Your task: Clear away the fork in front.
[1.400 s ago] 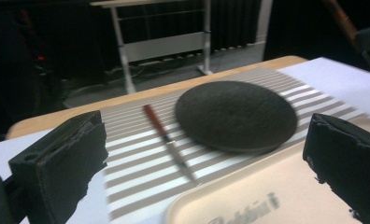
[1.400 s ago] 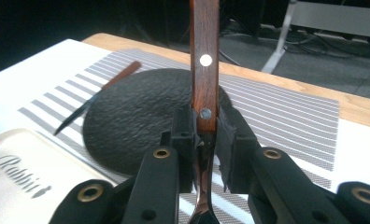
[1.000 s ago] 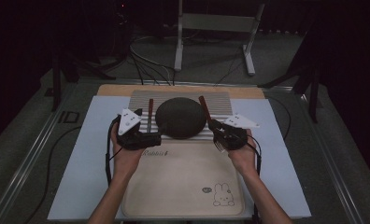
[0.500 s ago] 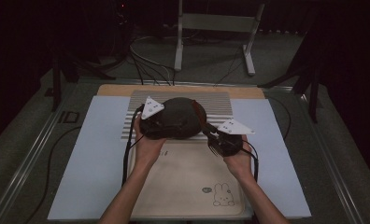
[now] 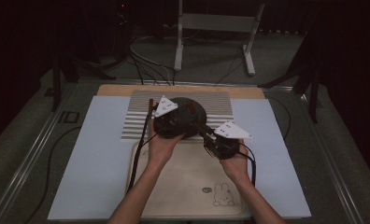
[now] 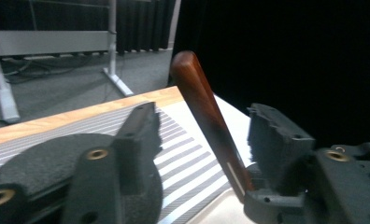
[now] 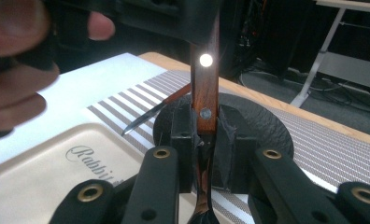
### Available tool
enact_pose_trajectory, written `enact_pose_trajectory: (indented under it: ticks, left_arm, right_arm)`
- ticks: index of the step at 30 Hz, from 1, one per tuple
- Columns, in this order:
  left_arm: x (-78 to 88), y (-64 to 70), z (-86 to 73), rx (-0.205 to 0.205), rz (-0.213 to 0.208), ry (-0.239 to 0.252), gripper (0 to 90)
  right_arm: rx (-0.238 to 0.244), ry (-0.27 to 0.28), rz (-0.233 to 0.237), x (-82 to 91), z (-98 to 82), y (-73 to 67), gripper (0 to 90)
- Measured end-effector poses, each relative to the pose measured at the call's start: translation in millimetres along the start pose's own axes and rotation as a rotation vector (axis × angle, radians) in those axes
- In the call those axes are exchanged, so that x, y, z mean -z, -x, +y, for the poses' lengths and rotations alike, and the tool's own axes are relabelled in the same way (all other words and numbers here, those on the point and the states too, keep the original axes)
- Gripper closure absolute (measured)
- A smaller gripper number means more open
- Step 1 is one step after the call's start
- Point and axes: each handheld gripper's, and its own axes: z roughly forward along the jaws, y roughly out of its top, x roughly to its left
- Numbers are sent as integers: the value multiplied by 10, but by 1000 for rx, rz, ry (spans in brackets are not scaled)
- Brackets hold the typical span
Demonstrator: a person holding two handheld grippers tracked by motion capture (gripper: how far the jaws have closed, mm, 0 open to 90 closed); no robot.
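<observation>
Two hand-held black grippers at work above the table, both busy with one slim utensil with a reddish-brown riveted wooden handle [image 7: 205, 88].

Right gripper [image 7: 205, 116]: jaws clamped tight on the lower part of that handle, pads pressed against both of its sides, handle rising straight up between them in the right gripper view, metal end of the utensil hanging below the jaws. Impossible to tell from here whether fork or spoon.

Left gripper [image 6: 204, 114]: jaws just closing in around the upper stretch of the same handle, rounded wooden tip poking up past them. Handle leaning close by one jaw, a plain gap left toward the other, so not yet gripped. Seen from above, positioned over a round black rough-textured plate [image 5: 197, 109].

Utensil itself off the table, held slanting above the near edge of the black plate, between the two hands.

Beside the plate, on a grey-and-white striped mat [image 5: 220, 105], a second wooden-handled piece with a dark pointed blade [image 7: 143, 119], lying flat and untouched.

Nearer the person, a cream mat with a rabbit drawing and script lettering [image 5: 188, 186], resting on a pale blue-white sheet [image 5: 94, 158]. Light wooden board edge [image 5: 122, 90] beyond the striped mat.
</observation>
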Motion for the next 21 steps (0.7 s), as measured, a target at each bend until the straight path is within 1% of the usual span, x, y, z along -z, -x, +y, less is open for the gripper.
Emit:
enact_pose_trajectory:
  ticks: [1, 2, 7, 8, 12, 18, 21]
  left_arm:
    - [-12, 8, -4, 1, -2, 1, 463]
    - [-28, 24, -13, -1, -6, 5, 496]
    - [-51, 52, -17, 5, -13, 12, 565]
    - [-57, 60, -13, 8, -23, 18, 584]
    - [-64, 76, -6, 13, -33, 22, 618]
    - [-73, 74, -3, 33, -48, 27, 672]
    - [-70, 67, 2, 48, -61, 34, 715]
  right_arm:
    - [0, 0, 0, 0, 0, 0, 783]
    - [4, 4, 1, 0, 4, -13, 784]
    - [5, 5, -5, 1, -4, -27, 784]
    - [7, 11, -7, 5, -3, -38, 784]
    - [12, 21, -13, 13, 5, -61, 784]
    - [7, 27, -19, 22, 4, -65, 784]
    - [8, 31, -21, 28, 8, -76, 783]
